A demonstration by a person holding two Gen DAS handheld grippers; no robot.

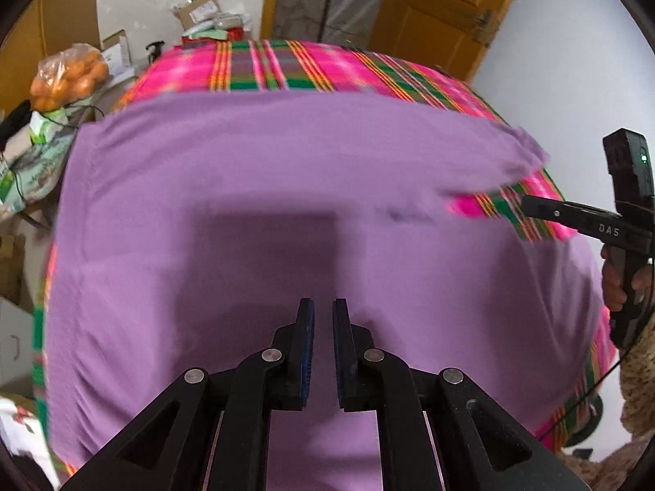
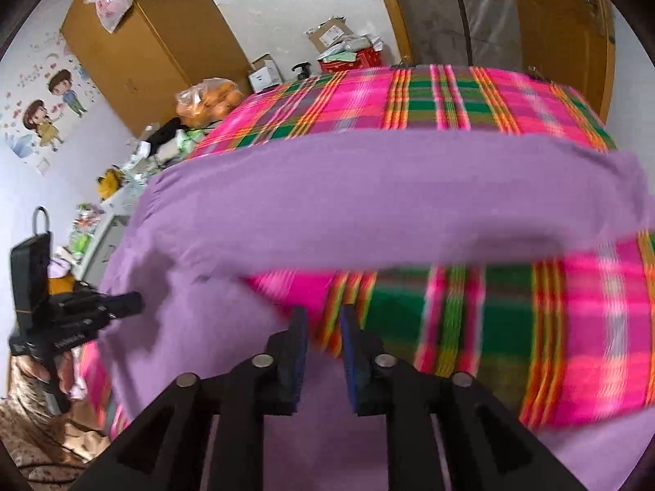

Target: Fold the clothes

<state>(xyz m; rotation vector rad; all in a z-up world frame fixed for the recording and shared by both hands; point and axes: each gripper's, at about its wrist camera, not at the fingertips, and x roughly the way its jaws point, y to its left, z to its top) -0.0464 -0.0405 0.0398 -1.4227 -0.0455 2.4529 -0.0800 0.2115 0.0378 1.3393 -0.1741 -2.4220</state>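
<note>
The left gripper (image 1: 323,315) hangs low over the purple garment (image 1: 266,172), its blue-padded fingers (image 1: 308,327) a narrow gap apart and gripping nothing; it seems poised to pinch the cloth below. The right gripper (image 2: 323,323) stands likewise, fingers slightly apart and empty, above the garment's edge. The garment, soft, matte knit, lies spread across the table, one sleeve (image 2: 532,221) stretched sideways, so it looks laid out for folding. Beneath and beyond it shows the pink-and-green plaid cloth (image 2: 430,98) covering the table.
</note>
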